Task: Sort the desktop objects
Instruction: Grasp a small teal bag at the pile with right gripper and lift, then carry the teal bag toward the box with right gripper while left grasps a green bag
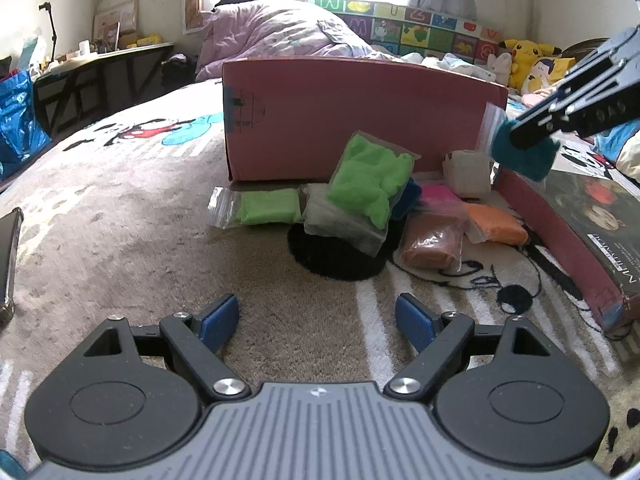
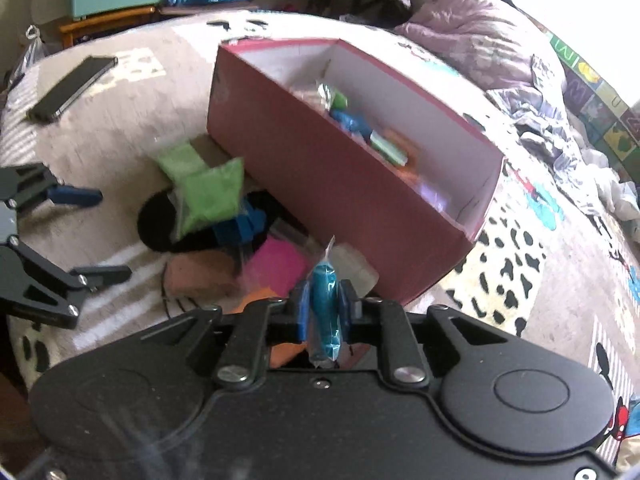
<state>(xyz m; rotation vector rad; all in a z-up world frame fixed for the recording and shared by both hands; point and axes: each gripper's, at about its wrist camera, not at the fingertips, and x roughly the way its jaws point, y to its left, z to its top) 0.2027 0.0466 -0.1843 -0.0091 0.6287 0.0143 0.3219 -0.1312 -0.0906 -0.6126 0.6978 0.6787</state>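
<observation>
From the left wrist, the left tongs (image 1: 317, 322) are wide open, holding nothing, low over the cartoon blanket (image 1: 120, 208). A tall pink cardboard box (image 1: 340, 120) hides what is inside it. A big green clay bag (image 1: 370, 182) leans on other bags and covers part of a dark blue one (image 1: 410, 198).

From the right wrist, the picture is blurry. The right tongs (image 2: 323, 312) squeeze a teal clay bag (image 2: 325, 316) above the pile, just beside the box (image 2: 320, 184). Small bags lie inside.
</observation>
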